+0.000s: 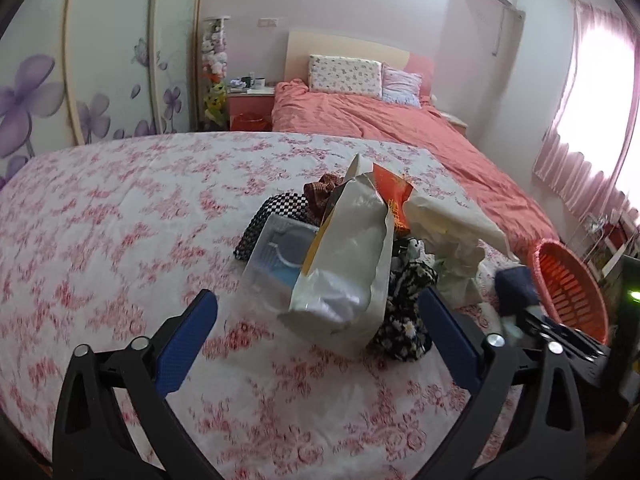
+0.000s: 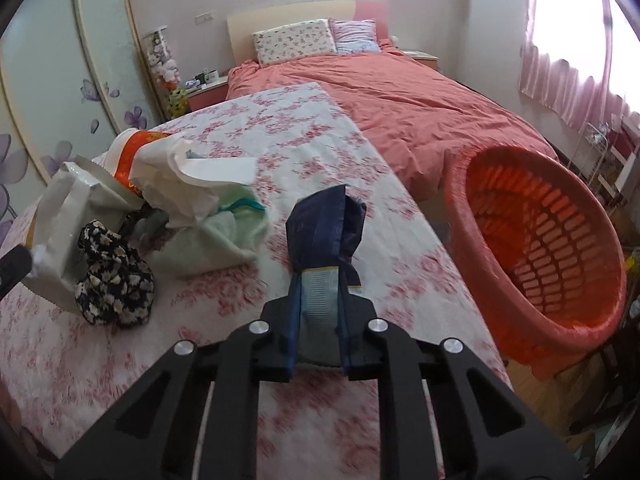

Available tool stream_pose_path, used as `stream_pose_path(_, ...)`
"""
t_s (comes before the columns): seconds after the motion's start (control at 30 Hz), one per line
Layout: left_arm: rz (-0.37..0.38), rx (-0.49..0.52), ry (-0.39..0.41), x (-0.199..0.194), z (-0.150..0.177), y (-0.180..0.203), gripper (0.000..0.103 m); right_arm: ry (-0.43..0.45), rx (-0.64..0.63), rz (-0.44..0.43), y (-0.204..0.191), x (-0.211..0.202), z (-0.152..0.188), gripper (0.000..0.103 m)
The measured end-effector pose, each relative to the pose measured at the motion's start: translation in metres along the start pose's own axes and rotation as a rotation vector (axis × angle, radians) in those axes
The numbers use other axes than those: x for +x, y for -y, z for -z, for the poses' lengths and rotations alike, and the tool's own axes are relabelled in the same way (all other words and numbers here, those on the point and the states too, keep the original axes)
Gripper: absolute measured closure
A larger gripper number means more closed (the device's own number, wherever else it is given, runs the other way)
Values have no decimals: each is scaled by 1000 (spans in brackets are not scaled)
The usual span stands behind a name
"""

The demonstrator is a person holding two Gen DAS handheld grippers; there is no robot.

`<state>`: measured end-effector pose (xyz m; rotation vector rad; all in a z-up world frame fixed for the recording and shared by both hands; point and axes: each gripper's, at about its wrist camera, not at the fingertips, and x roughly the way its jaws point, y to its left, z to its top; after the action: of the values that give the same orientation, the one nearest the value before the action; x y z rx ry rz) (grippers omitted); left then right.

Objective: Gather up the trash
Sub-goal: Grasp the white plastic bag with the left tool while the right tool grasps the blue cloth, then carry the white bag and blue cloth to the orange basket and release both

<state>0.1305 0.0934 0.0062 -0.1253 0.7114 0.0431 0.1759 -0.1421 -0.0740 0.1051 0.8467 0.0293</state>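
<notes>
A heap of trash lies on the floral tablecloth point(image 1: 100, 220): a white foil pouch point(image 1: 348, 256), a clear plastic box point(image 1: 276, 256), a red-and-white bag point(image 1: 404, 200) and crumpled white paper point(image 1: 460, 256). My left gripper point(image 1: 316, 312) is open, its fingers either side of the white pouch's near end. My right gripper point(image 2: 320, 276) is shut on a dark blue wrapper point(image 2: 324, 228) and holds it above the table, left of the orange basket point(image 2: 540, 248). The wrapper also shows in the left wrist view point(image 1: 514, 288).
A black floral cloth point(image 2: 114, 280) and a pale green cloth point(image 2: 216, 244) lie in the heap. The orange basket point(image 1: 572, 292) stands off the table's right edge. A bed with a coral cover point(image 1: 400, 128) lies beyond, curtains point(image 1: 588, 120) to the right.
</notes>
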Motion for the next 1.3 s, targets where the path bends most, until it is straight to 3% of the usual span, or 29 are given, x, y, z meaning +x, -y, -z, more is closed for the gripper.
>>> stream_pose_path(0.23,20,47,-78,25,-4,7,30,4,19,13,16,-14,6,87)
stream_pose_path(0.37,39,49,-106,31,-1,9,55,11,20,15,19,-20,8,87)
stream_pose_path(0.73,83,36,-15,-2,-13,11,63,58,24,2,22,-43,7,87)
stream_pose_path(0.93,95,53,15,-13,-15,17,74,87,27,3,25,-56,6,87)
stream_pose_path(1.3,187,85,66,-42,-27,44,74,147,51,20,47,-81,-1,87)
